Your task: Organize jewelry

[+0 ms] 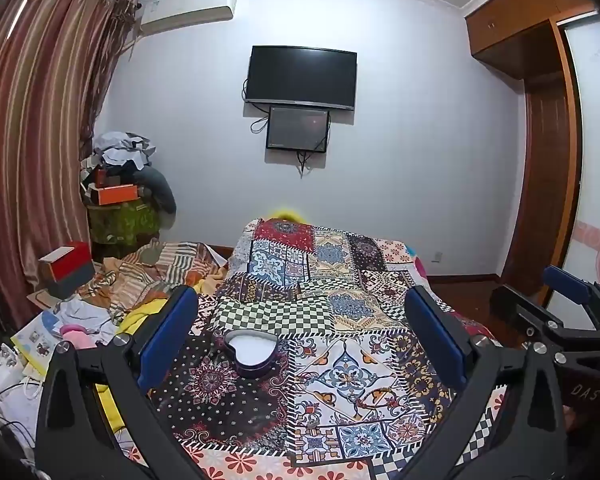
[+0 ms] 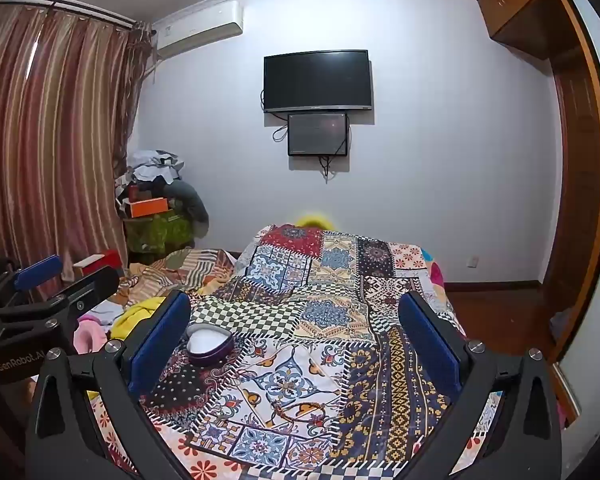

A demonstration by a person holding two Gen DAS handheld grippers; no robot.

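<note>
A dark heart-shaped box [image 1: 252, 354] with a white lining stands open on the patchwork quilt [image 1: 340, 312]. It lies just inside the left finger of my left gripper [image 1: 304, 332], which is open and holds nothing. In the right wrist view the same box [image 2: 209, 344] sits beside the left finger of my right gripper [image 2: 296, 336], also open and holding nothing. A thin cord-like piece [image 2: 296, 408] lies on the quilt [image 2: 332, 280] nearer the camera; the busy pattern makes it hard to tell what it is. Each gripper shows in the other's view: the right gripper [image 1: 540, 296] and the left gripper [image 2: 60, 276].
Clothes, papers and a red box [image 1: 66, 268] clutter the bed's left side. Striped curtains [image 1: 28, 140] hang at left, and a pile of boxes and clothes [image 1: 124, 184] fills the corner. A television [image 1: 300, 76] hangs on the far wall. A wooden wardrobe [image 1: 548, 160] stands at right.
</note>
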